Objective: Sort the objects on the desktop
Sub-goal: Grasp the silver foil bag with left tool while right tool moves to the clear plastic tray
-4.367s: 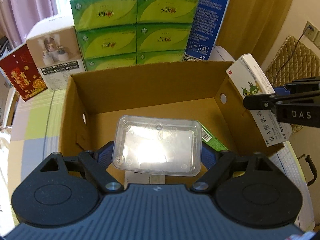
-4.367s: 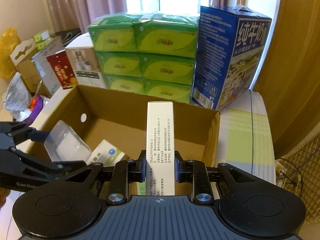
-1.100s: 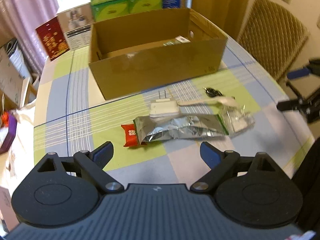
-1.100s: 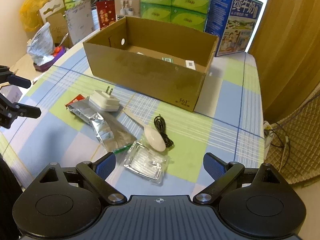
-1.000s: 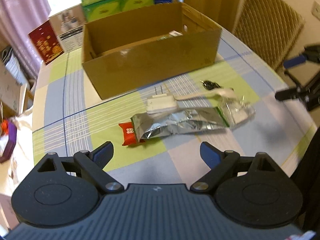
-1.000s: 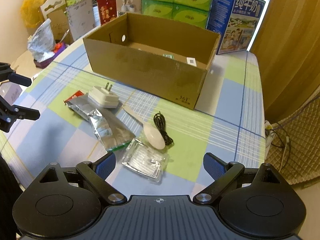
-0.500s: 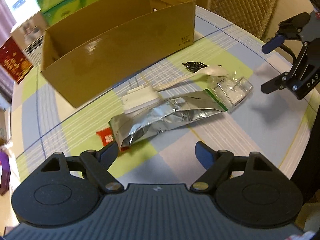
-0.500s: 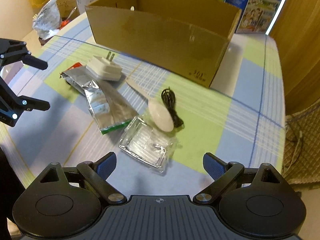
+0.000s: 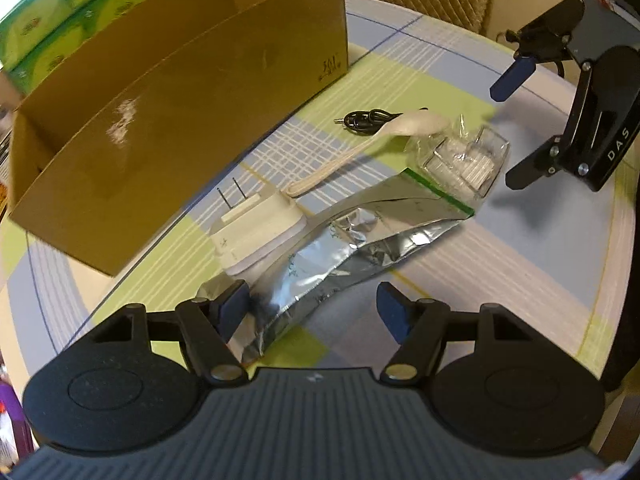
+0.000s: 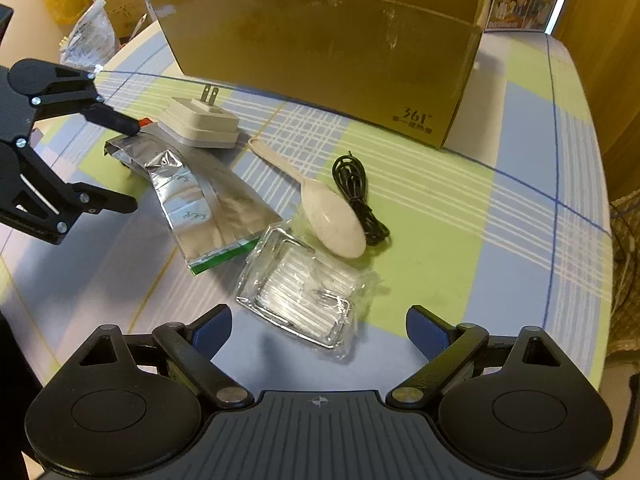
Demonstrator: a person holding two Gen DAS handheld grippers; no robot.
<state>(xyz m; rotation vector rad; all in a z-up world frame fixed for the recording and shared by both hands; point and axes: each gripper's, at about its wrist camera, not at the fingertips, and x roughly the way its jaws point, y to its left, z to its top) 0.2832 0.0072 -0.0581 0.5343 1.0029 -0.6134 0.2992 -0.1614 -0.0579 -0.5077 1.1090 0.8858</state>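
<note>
Right gripper point(image 10: 318, 330): jaws spread wide, empty, low over the tablecloth point(image 10: 460, 248).
Clear packet point(image 10: 298, 294): directly ahead of the right gripper, between the lines of its fingers, long axis slanting left-near to right-far.
Left gripper point(image 9: 314, 308): jaws apart, empty, straddling the near end of the silver foil pouch point(image 9: 340, 236); pouch runs lengthwise away towards the clear packet.
Nearer hand: right for the packet, left for the pouch.
Charger plug point(image 10: 200, 122): resting on the pouch's far end.
Spoon point(image 10: 320, 204) and black cable point(image 10: 358, 196): side by side, beyond the packet.
Cardboard box point(image 10: 320, 52): farthest, open-topped; printed "361°".
Writing: "DAS" on the right gripper's arm.
</note>
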